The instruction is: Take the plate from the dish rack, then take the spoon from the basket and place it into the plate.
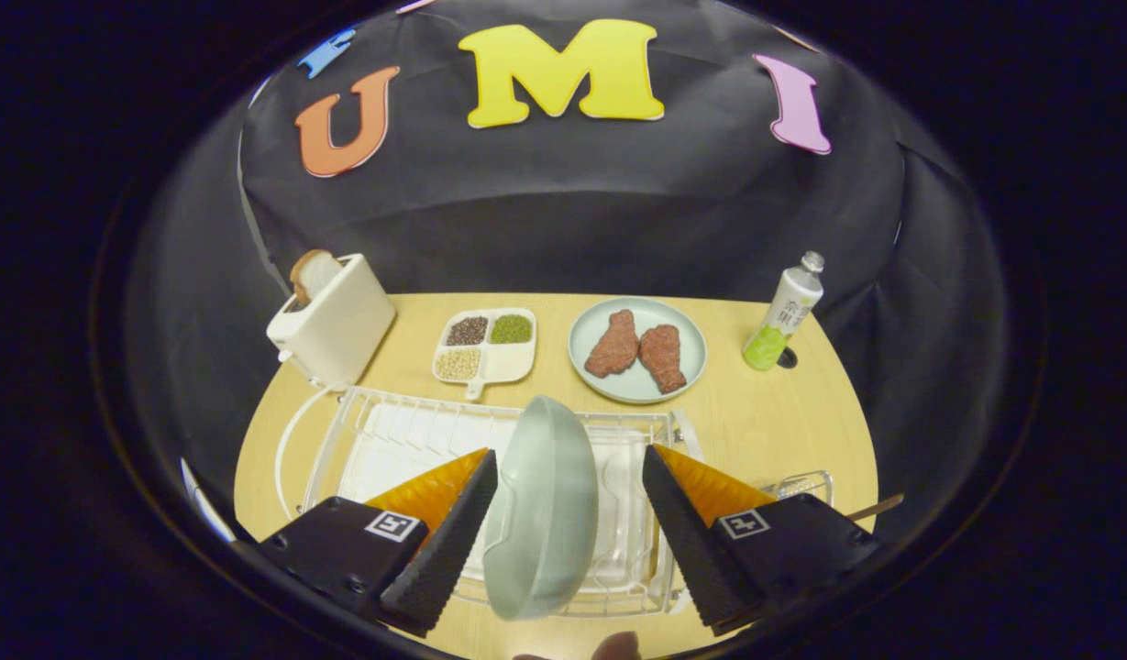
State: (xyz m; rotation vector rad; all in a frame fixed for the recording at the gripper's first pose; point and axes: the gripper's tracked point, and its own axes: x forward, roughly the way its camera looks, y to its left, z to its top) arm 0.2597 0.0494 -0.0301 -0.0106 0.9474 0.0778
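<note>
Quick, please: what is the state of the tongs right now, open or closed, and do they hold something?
Tongs: open, holding nothing; the upright plate in the dish rack stands between the fingers, close to one finger, with a clear gap to the other.

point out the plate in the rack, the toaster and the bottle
plate (545, 504), gripper view, middle of its underside
toaster (338, 325), gripper view, its side wall
bottle (783, 316), gripper view, its label
</note>
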